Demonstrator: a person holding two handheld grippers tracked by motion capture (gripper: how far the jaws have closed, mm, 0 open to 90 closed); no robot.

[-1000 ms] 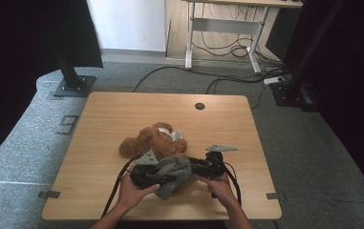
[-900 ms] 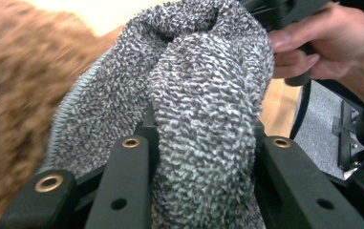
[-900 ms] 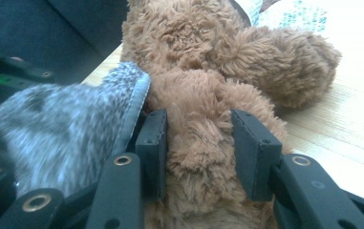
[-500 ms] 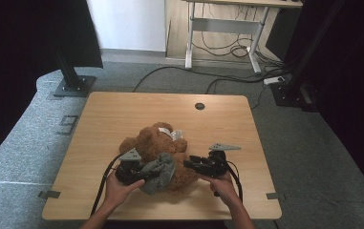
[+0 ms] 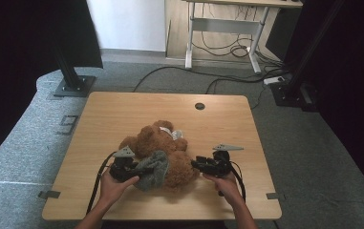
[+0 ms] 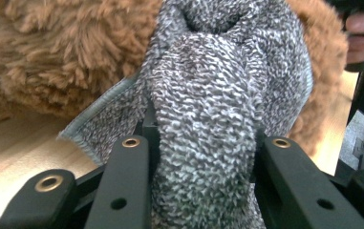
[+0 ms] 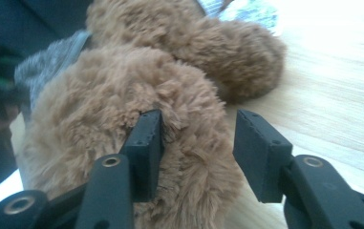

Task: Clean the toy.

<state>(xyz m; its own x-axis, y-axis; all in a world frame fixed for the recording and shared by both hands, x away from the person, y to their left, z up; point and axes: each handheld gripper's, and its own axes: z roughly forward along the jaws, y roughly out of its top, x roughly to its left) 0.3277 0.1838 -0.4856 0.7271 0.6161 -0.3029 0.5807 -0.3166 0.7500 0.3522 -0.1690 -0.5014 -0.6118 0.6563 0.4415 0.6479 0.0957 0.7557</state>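
Note:
A brown teddy bear [image 5: 158,138] lies on the wooden table [image 5: 122,109]. A grey knitted cloth [image 5: 153,167] is draped over its lower body. My left gripper [image 5: 140,171] is shut on a thick fold of that cloth [image 6: 208,95], which bulges between its jaws. My right gripper [image 5: 195,164] is at the bear's right side. Its jaws have just been opening and now stand open around a tuft of the bear's fur [image 7: 112,95]. One pad [image 7: 146,138] is sunk in the fur and the other stands clear of it. The grey cloth [image 7: 50,62] shows beyond the bear.
A white tag [image 5: 176,134] sticks out by the bear's head. A round cable hole [image 5: 199,106] sits near the table's far edge. Black stand bases [image 5: 72,86] and cables [image 5: 227,78] lie on the floor beyond, with a desk frame [image 5: 222,28] at the back.
My left gripper has pulled the grey cloth to the left, away from the right gripper. The right gripper has stayed by the bear's right side.

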